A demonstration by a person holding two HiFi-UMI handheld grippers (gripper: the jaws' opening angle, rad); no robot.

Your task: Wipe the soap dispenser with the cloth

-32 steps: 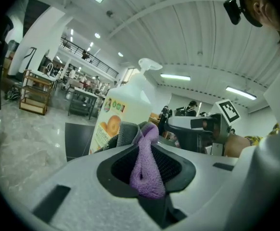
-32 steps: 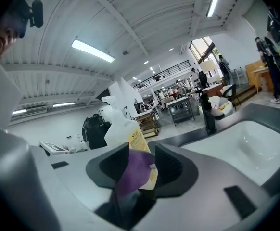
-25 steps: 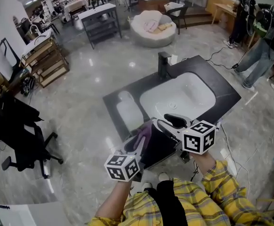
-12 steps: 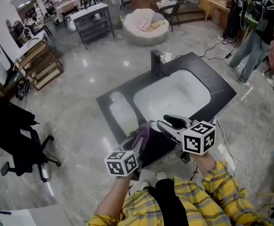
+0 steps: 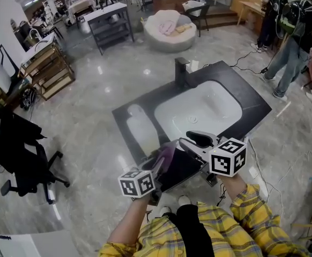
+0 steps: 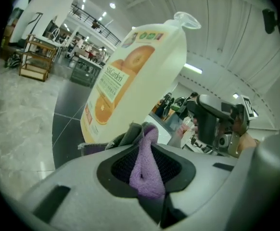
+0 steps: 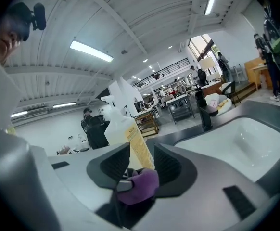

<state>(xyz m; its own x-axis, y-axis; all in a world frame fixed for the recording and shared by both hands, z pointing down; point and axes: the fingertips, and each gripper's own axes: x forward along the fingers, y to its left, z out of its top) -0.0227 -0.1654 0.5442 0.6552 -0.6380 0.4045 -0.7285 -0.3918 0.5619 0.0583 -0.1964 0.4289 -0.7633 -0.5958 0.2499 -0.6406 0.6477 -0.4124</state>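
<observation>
The soap dispenser [image 6: 140,71], a white pump bottle with an orange label, stands on the black counter [image 5: 247,98] left of the sink. It shows pale in the head view [image 5: 141,130]. My left gripper [image 5: 158,162] [image 6: 147,150] is shut on a purple cloth [image 6: 147,172] [image 5: 165,155], whose tip lies against the bottle's lower side. My right gripper [image 5: 185,142] [image 7: 141,153] hovers just right of it with jaws apart and nothing pressed between the pads. Past them I see the bottle [image 7: 118,129], and low in the gap the cloth [image 7: 139,186].
A white sink basin [image 5: 220,98] is set in the counter, with a black faucet [image 5: 182,71] at its far side. Cables run on the floor to the right. People [image 5: 292,42] stand at the back right, and an office chair [image 5: 22,159] is at the left.
My left gripper has dipped and rolled a little with the cloth, staying by the bottle. The right gripper has kept still.
</observation>
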